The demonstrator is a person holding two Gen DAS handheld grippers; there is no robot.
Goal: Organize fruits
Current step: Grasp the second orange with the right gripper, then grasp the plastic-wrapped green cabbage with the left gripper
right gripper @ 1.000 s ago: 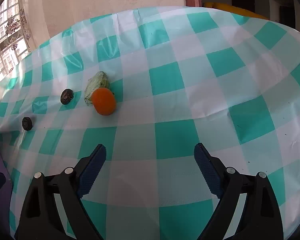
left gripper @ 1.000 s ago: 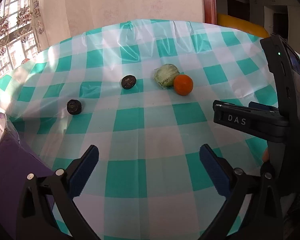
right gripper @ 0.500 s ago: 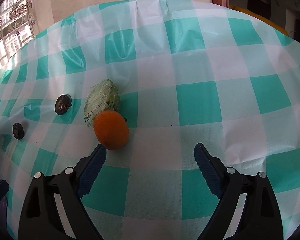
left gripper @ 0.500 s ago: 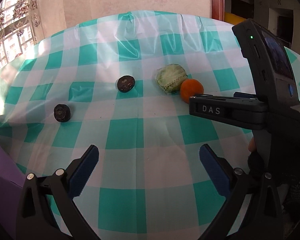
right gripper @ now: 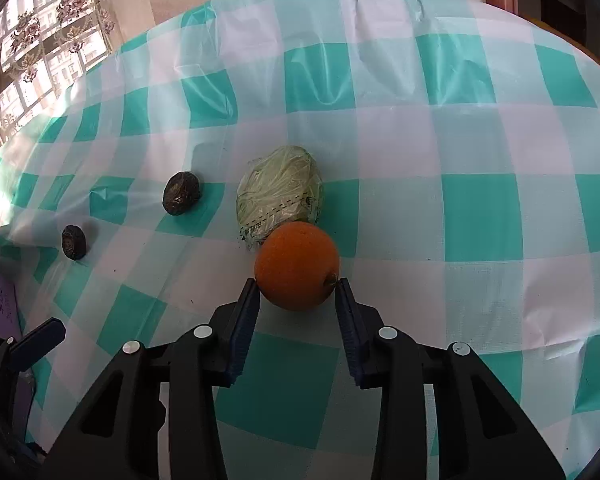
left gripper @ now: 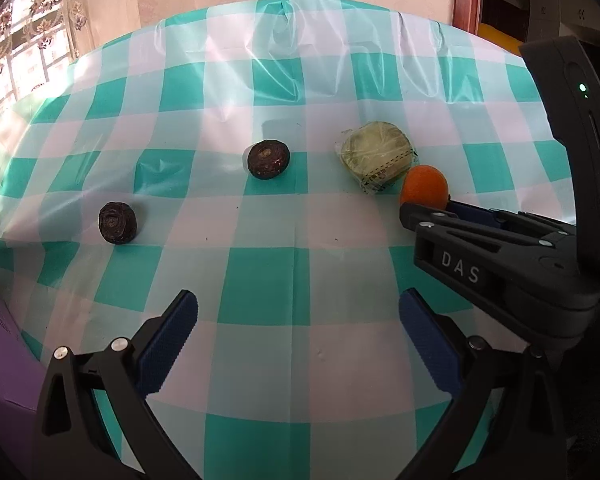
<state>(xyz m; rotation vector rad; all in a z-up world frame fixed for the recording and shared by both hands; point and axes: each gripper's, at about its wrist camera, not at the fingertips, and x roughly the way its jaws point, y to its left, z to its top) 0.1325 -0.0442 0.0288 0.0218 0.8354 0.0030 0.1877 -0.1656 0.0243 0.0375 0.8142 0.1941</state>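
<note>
On the checked tablecloth [right gripper: 480,216], right gripper [right gripper: 296,284] fingers pinch the orange [right gripper: 296,266]; left gripper [left gripper: 296,340] gapes empty.

orange [right gripper: 296,266]: round, on cloth, touching wrapped green fruit [right gripper: 280,196] | two dark fruits [right gripper: 181,199] apart, leftward

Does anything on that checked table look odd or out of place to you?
Yes: among the fruit, the plastic-wrapped cabbage is a vegetable. It lies touching the orange.
</note>
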